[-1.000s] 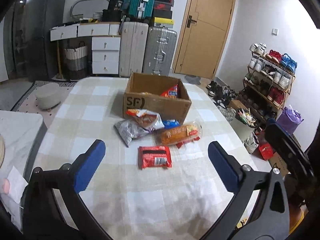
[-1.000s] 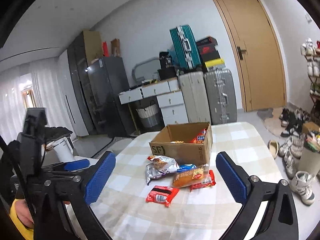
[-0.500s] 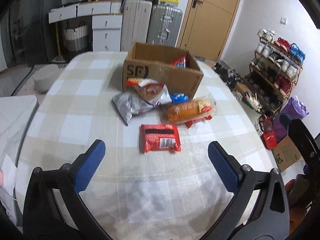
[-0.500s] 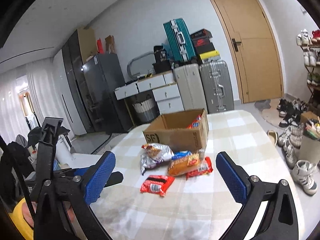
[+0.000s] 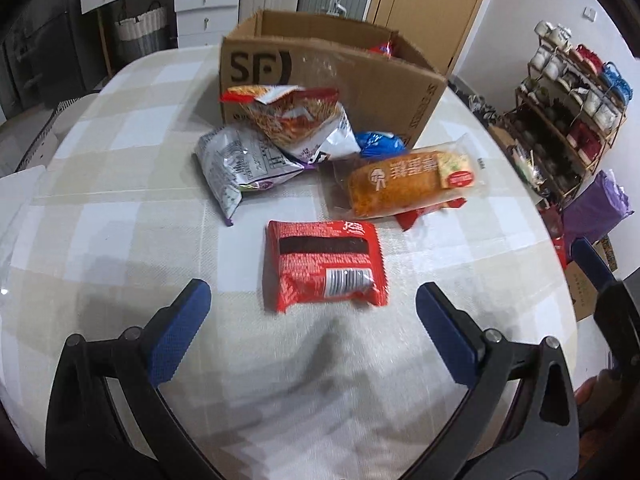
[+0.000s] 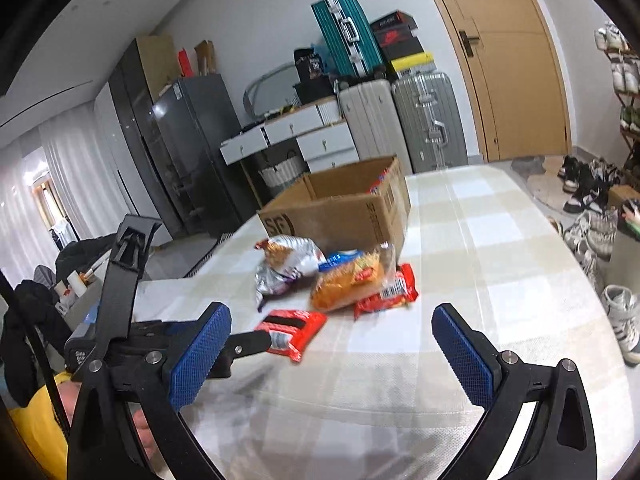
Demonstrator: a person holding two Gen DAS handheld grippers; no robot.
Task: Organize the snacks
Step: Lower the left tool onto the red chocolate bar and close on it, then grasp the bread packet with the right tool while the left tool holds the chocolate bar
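A red snack packet (image 5: 325,266) lies flat on the checked tablecloth, just ahead of my open left gripper (image 5: 314,304), whose blue pads flank it from behind. Beyond it sit a silver bag (image 5: 240,162), a crumpled red-and-silver bag (image 5: 296,118), a blue packet (image 5: 378,144) and an orange bread roll pack (image 5: 408,180) over another red packet. An open cardboard box (image 5: 332,68) holds a snack at its far side. My right gripper (image 6: 332,316) hovers open further back; the same red snack packet (image 6: 292,328) and the left gripper's finger (image 6: 244,346) show in its view.
The table's right edge (image 5: 560,280) drops toward a shoe rack (image 5: 572,100) and a purple bag (image 5: 600,208). Suitcases (image 6: 400,120), a drawer unit and a dark fridge (image 6: 192,148) stand behind the table. A person's hand and yellow sleeve (image 6: 40,432) are at lower left.
My left gripper has moved forward and down toward the red packet, which now sits close between its pads. The right gripper has lowered and advanced slightly.
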